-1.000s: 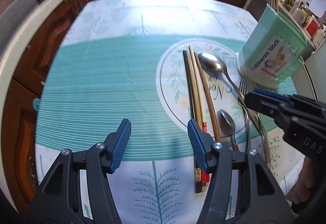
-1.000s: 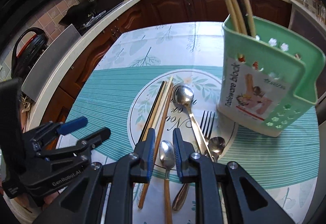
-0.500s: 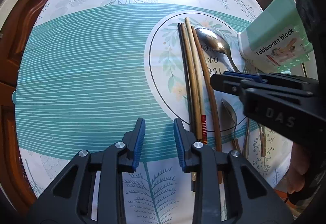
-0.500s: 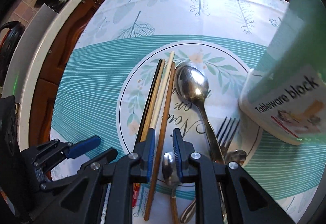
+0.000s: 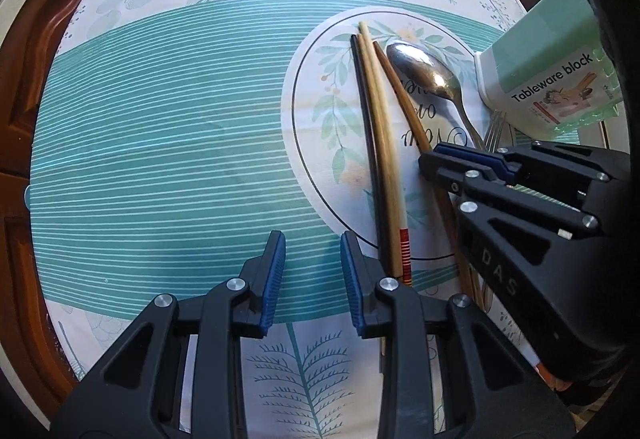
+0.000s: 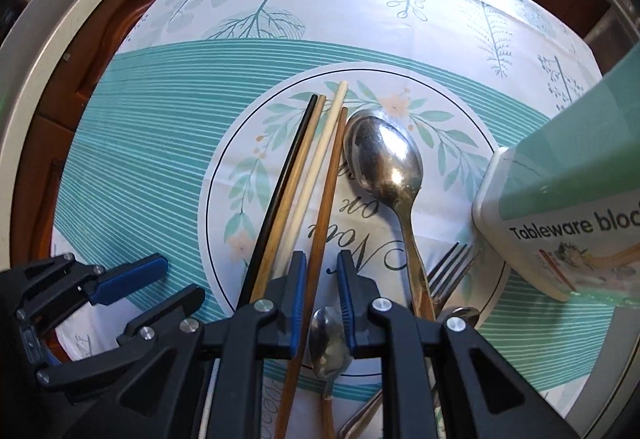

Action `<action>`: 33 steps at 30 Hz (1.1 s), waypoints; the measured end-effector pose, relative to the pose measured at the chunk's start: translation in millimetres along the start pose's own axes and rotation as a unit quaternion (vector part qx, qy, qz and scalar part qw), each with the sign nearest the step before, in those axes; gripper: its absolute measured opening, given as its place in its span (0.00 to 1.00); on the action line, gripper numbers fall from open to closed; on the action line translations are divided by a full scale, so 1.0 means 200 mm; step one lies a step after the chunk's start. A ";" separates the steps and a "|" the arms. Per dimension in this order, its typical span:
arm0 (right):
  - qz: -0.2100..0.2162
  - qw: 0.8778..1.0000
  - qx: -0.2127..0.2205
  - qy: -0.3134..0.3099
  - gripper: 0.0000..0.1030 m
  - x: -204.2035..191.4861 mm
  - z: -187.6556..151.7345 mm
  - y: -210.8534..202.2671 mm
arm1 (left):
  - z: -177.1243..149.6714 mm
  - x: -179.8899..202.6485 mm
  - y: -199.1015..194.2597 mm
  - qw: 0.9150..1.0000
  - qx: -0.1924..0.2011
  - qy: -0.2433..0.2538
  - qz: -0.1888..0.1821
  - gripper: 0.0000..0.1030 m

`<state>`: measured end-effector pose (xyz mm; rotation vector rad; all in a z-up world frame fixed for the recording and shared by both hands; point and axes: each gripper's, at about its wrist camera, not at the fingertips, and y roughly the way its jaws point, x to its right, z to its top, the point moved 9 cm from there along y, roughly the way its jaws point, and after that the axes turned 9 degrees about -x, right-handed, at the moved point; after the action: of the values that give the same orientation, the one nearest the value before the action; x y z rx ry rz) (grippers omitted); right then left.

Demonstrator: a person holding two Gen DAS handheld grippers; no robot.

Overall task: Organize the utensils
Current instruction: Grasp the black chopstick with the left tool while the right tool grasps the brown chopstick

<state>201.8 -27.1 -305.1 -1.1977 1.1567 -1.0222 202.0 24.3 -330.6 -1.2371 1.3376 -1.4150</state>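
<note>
Item: utensil lot, laid side by side on the round floral print of the teal-striped tablecloth (image 6: 168,143).

Contents:
- Four chopsticks: one black chopstick (image 6: 280,191), one tan wooden chopstick (image 6: 298,179), one cream chopstick (image 6: 316,167), one reddish-brown wooden chopstick (image 6: 326,207).
- Large steel spoon (image 6: 386,163), bowl up, just beside the brown stick.
- Small steel spoon with wooden handle (image 6: 328,343), near the table edge.
- Steel fork (image 6: 450,271), tines toward the holder; more cutlery beneath it, too hidden to list.
- Mint-green plastic utensil holder labelled "Tableware block" (image 6: 568,175), at the right, beside the fork.

Right gripper (image 6: 322,295): since a second ago it has dropped closer to the table, and its jaws have just been closing to a narrow gap. The reddish-brown chopstick and the small spoon's bowl both show in that gap; whether the pads press on either cannot be told, and neither looks lifted.

Left gripper (image 5: 312,275): narrowed from wide a second ago to partly open, empty, over bare striped cloth just left of the chopstick bundle.

Assessment: a pick from the lot appears about to begin, probably the brown chopstick or small spoon. Everything listed is still to be moved to the holder.
</note>
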 end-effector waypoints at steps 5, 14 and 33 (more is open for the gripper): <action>0.028 0.999 -0.008 0.030 0.06 0.04 -0.02 0.00 | 0.06 0.05 0.03 1.000 -0.020 0.006 0.003 0.25; 0.111 0.991 -0.011 0.078 0.06 0.14 -0.14 0.01 | 0.18 0.19 0.07 0.999 -0.022 0.025 0.017 0.21; 0.133 0.988 -0.007 0.078 0.06 0.15 -0.15 0.00 | 0.25 0.30 0.07 0.999 -0.029 0.023 0.008 0.21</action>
<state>175.6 -61.2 -309.0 -0.9546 1.4071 -0.9159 239.1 -46.6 -339.2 -1.2347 1.4261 -1.4093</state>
